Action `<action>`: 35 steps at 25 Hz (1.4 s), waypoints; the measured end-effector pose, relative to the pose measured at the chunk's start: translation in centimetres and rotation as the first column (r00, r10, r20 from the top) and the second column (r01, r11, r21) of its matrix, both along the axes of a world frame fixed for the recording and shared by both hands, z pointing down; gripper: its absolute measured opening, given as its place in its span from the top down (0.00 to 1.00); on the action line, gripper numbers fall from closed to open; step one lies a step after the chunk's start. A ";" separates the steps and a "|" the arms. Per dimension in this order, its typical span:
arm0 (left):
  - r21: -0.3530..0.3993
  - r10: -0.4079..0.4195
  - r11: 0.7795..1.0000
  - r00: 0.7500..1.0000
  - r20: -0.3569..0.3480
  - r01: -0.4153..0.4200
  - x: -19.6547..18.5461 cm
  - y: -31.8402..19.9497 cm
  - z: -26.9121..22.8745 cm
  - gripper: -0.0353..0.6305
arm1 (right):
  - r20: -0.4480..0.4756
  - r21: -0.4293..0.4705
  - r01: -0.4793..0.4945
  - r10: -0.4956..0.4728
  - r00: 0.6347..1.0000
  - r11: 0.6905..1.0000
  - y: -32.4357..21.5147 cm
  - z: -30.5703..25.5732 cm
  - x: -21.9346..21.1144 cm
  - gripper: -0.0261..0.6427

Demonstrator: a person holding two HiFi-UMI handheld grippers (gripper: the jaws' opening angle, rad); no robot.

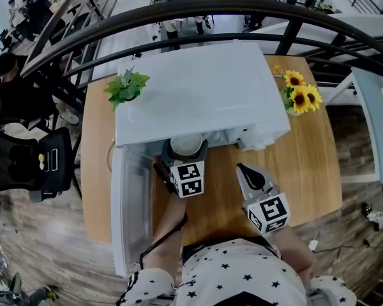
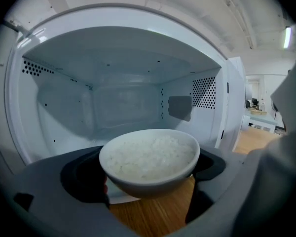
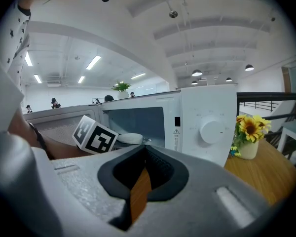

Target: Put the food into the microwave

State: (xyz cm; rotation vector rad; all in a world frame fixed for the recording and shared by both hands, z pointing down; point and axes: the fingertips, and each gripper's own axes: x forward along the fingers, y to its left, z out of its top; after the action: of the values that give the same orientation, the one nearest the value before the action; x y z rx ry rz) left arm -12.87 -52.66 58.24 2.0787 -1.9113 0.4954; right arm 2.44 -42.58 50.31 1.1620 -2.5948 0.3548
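Note:
A white bowl of rice (image 2: 149, 158) sits between the dark jaws of my left gripper (image 2: 147, 174), which is shut on it. The bowl hangs just above the wooden table at the mouth of the white microwave (image 2: 113, 98), whose cavity is empty. In the head view the bowl (image 1: 186, 144) is at the front edge of the microwave (image 1: 198, 88), held by the left gripper (image 1: 186, 150). The microwave door (image 1: 131, 203) swings open to the left. My right gripper (image 1: 244, 169) hovers to the right over the table, shut and holding nothing, its jaws (image 3: 140, 179) pressed together.
The wooden table (image 1: 309, 164) carries a green potted plant (image 1: 126, 87) on the microwave's left corner and a vase of sunflowers (image 1: 300, 95) to its right. A dark railing (image 1: 210, 8) curves behind. The microwave's dial panel (image 3: 212, 130) faces the right gripper.

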 end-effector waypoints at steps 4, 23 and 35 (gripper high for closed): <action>-0.017 -0.016 1.000 1.000 0.009 0.016 -0.4 -0.7 0.7 0.21 | -0.005 -0.005 0.001 -0.001 1.000 1.000 -0.1 0.2 -0.2 0.95; -0.022 -0.005 1.000 0.997 0.074 0.006 -0.5 -3.1 1.7 0.21 | -0.010 -0.016 -0.009 0.009 1.000 1.000 -0.2 0.9 -0.9 0.95; -0.044 -0.017 0.999 1.000 -0.003 0.017 -0.1 -1.7 1.6 0.21 | 0.004 0.017 -0.025 0.025 1.000 1.000 1.5 -0.7 1.1 0.95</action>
State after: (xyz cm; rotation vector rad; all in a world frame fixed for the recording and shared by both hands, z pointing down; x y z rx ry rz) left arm -12.96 -54.35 59.79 2.0331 -1.8975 0.5246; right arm 3.58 -41.09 49.65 1.2021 -2.5933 0.3415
